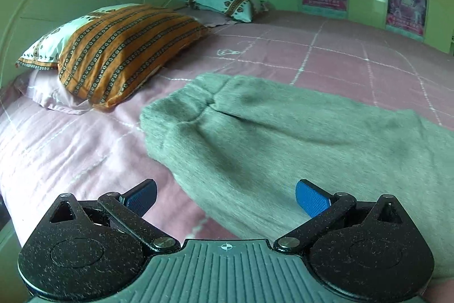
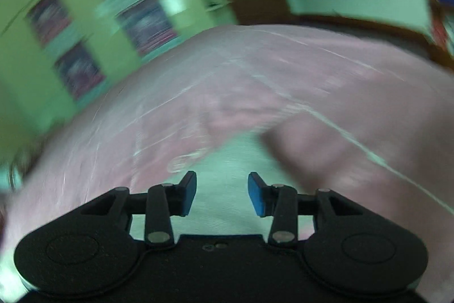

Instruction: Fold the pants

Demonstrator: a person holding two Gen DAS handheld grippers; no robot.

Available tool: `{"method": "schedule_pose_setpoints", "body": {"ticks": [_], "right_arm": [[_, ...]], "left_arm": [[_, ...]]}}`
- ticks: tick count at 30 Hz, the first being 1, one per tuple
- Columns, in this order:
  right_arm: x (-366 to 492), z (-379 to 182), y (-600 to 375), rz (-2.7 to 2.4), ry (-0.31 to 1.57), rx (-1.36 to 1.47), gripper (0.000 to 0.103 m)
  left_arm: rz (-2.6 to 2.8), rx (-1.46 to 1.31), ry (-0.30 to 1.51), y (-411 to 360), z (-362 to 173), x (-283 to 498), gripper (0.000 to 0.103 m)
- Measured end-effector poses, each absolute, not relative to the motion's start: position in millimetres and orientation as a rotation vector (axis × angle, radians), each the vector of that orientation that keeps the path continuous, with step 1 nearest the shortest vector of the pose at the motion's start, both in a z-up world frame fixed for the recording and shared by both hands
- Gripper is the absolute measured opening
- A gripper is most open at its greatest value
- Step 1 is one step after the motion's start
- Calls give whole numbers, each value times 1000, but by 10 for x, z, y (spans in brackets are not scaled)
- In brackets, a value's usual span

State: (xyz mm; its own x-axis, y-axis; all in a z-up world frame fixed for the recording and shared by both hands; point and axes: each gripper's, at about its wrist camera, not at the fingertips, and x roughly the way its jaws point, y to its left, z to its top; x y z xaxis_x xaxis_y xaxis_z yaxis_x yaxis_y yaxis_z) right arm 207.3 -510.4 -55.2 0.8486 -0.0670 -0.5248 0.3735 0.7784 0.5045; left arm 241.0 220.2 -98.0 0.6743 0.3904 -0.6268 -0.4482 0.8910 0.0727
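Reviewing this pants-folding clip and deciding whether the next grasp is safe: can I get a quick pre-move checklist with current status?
1. Left gripper open, nothing between its fingers: ok.
2. Grey pants lying on the pink bedspread, in front of the left gripper: ok.
3. Right gripper not gripping anything, fingers apart: ok.
4. Right wrist view sharp enough to aim: not ok, heavily blurred.
5. Pants lie flat, unbunched: cannot tell; the near end rises in a mound.
6. Striped pillow apart from the pants: ok.
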Motion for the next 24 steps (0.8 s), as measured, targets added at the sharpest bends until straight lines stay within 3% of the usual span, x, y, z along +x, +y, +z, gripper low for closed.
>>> {"method": "schedule_pose_setpoints", "body": {"ticks": [7, 14, 16, 20, 21, 24], "right_arm": [[1814, -1211, -5460, -195, 516, 1098, 30], [1798, -1128, -5312, -230, 496, 1007, 28], [1733, -1072, -5295, -195, 468, 983, 18], [1820, -1104, -5361, -180, 466, 1004, 11], [1851, -1107, -5363, -180, 466, 997, 1], [1798, -994, -5309, -149, 421, 968, 0]], "left_arm": [[467, -178, 704, 2120, -1057, 2310, 103], [445, -207, 716, 2138, -1081, 2223, 103], [440, -214, 714, 2148, -1109, 2211, 103], [445, -209, 715, 2137, -1121, 2232, 103], [443, -212, 712, 2137, -1121, 2226, 103], [431, -238, 708, 2183, -1132, 2207, 103]]}}
